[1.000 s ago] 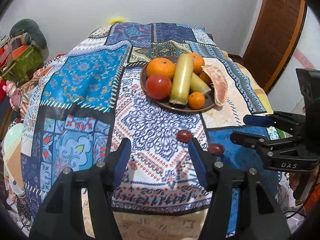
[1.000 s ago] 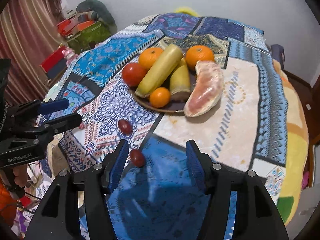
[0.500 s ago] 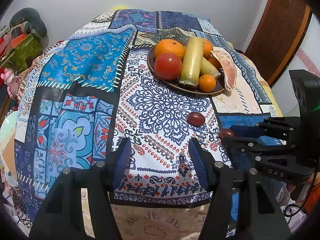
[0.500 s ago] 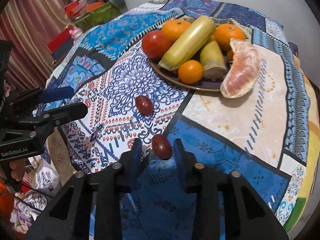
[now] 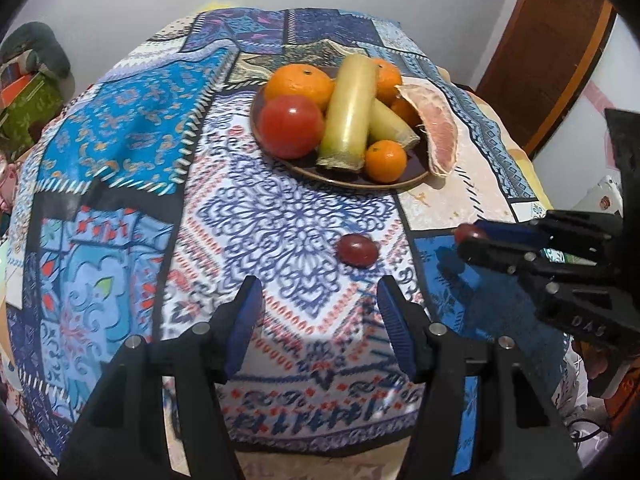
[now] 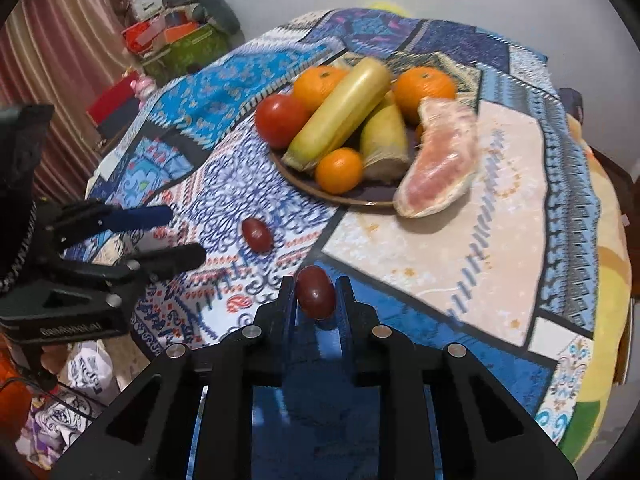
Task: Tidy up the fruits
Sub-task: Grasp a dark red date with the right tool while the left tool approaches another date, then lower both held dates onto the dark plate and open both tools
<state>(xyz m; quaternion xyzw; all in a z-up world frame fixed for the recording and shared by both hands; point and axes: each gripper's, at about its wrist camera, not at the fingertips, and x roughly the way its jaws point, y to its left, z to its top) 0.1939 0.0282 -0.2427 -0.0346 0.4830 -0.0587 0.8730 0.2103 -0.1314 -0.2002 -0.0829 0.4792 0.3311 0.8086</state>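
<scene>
Two small dark-red fruits are off the plate on the patterned tablecloth. My right gripper (image 6: pixel 316 284) is shut on one fruit (image 6: pixel 315 298), pinched between its fingertips just above the blue cloth patch; the left wrist view shows it (image 5: pixel 466 232) at the right gripper's tips (image 5: pixel 470 239). The other fruit (image 5: pixel 357 250) lies loose on the cloth, a little beyond my left gripper (image 5: pixel 318 286) and toward its right finger. That gripper is open and holds nothing. The brown plate (image 5: pixel 348 182) behind carries a tomato (image 5: pixel 290 126), oranges, yellow-green stalks and a pomelo segment (image 5: pixel 438 128).
The table's near edge runs just under both grippers. A wooden door (image 5: pixel 552 52) stands at the far right. Bags and boxes (image 6: pixel 180 46) pile up by the striped curtain (image 6: pixel 68 40) to the left. A plastic bag (image 6: pixel 84 368) lies on the floor below.
My right gripper closed from open onto the nearer dark-red fruit. The left gripper moved forward and down toward the other fruit, its opening unchanged.
</scene>
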